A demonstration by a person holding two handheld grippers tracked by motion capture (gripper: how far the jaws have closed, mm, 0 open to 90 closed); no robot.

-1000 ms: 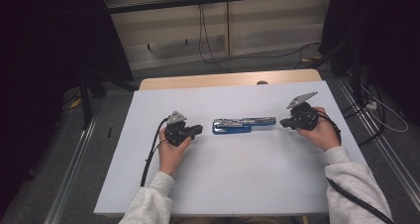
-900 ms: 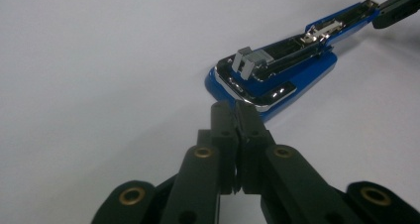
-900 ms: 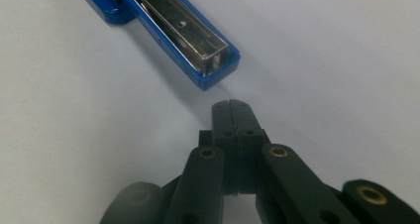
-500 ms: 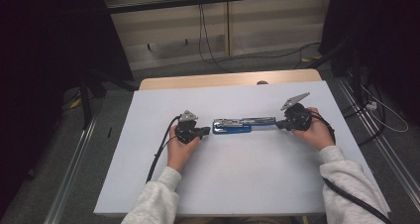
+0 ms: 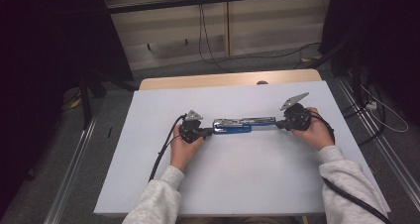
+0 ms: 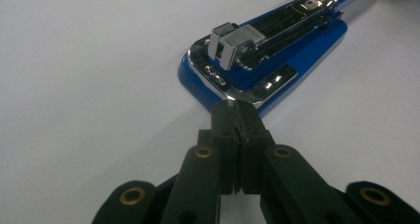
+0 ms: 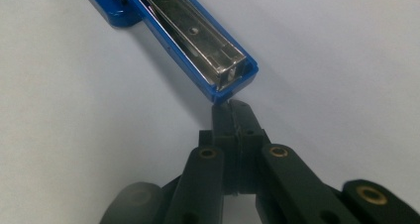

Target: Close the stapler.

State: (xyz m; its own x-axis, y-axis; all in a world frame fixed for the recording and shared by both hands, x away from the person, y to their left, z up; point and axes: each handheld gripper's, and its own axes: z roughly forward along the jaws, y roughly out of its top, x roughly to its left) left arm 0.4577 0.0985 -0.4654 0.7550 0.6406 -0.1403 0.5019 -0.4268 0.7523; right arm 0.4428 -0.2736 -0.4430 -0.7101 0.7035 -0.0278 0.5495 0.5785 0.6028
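High view: a blue stapler, opened out flat, lies lengthwise across the middle of a white table. A person's two hands come in from the bottom edge, each holding a gripper. The left gripper meets the stapler's left end; the right gripper meets its right end. A black cable trails from the left gripper toward the near edge. From this height the jaws are too small to judge.

Left gripper view: the two black jaws of the left gripper stand pressed together with no gap, nothing held between them. Their tips touch the rounded corner of the stapler's blue base, at the chrome plate. This view adds detail hidden from above: the chrome anvil plate on the base, a ribbed metal block standing over it, and the staple channel running away toward the upper right.

Right gripper view: the jaws of the right gripper are likewise closed tight on themselves and grip nothing. Their tips sit at, or just short of, the squared end of the stapler's arm; whether they touch it I cannot tell. The arm lies with its open metal magazine facing up, a blue rim round it, running toward the upper left
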